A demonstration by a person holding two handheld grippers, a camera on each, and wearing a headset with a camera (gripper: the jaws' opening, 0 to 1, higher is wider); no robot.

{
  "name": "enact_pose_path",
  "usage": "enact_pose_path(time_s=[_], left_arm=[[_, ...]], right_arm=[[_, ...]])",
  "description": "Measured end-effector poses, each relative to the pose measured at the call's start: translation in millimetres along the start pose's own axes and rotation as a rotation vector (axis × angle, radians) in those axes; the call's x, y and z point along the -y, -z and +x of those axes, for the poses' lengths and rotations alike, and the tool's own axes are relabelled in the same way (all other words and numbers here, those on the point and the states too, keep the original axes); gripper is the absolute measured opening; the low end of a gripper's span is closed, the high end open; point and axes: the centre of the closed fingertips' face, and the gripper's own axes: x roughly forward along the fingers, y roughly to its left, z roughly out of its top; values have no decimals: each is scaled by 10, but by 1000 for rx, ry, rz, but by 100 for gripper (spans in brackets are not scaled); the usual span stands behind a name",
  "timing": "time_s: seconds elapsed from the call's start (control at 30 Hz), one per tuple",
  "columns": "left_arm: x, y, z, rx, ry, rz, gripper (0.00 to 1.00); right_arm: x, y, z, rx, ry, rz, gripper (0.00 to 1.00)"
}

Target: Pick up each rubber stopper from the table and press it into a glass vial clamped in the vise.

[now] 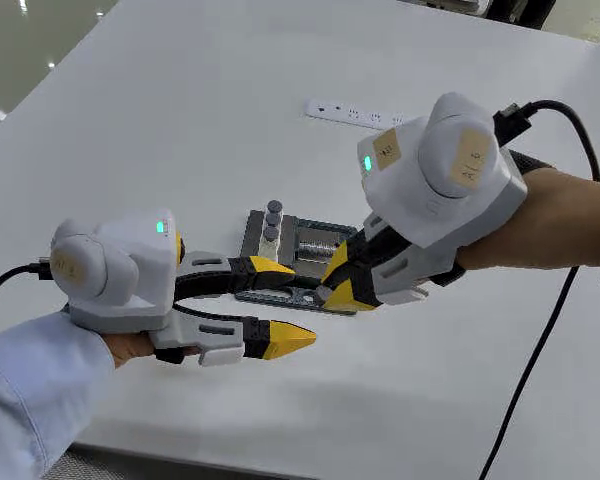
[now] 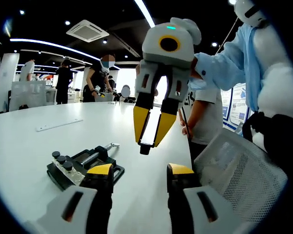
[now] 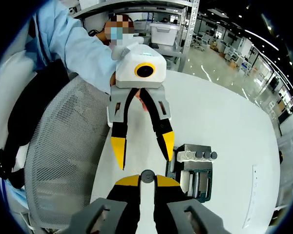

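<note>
The white table (image 1: 180, 120) bears a vise (image 1: 315, 245). The left gripper (image 1: 298, 303) hovers near it, jaws wide and empty. The right gripper (image 1: 334, 284) hangs just beside the vise, above the table. Three stoppered vials (image 1: 271, 228) stand in a row in the vise. The right jaws pinch a grey stopper (image 3: 147, 176).

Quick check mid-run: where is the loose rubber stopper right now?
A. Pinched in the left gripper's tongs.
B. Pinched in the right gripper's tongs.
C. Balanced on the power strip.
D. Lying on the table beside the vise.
B: the right gripper view shows the rubber stopper pinched between the tongs of the right gripper, while the left gripper has its tongs open and empty.
</note>
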Motion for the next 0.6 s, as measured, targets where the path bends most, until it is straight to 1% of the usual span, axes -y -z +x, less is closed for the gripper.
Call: enact_pose_path(time_s=[0.03,0.07,0.1,0.13,0.2,0.27,0.37,0.4,0.5,0.6], left_arm=[[-13,16,-12,-8,-11,17,41],[-14,33,-18,-13,-14,14,43],[-36,60,-30,-28,-28,1,47],[-51,70,-36,-32,-36,-4,49],[-73,71,-59,-26,-48,-3,53],[-111,93,-78,-37,-71,-3,56],[-152,116,-105,-41,-92,-3,62],[-172,116,-126,-32,-101,-5,64],[-213,144,-157,-34,-118,-9,66],[-251,143,-183,-30,-132,-9,69]], right_arm=[[27,8,3,-9,1,-4,6],[71,10,6,-24,9,-7,6],[87,0,8,-28,8,-10,6],[109,-8,9,-34,9,-11,6],[167,-21,16,-51,12,-17,6],[232,-27,30,-71,20,-24,6],[305,-45,57,-93,21,-31,6],[338,-56,68,-99,22,-35,6],[422,-78,94,-112,26,-34,5],[513,-94,121,-122,31,-33,5]])
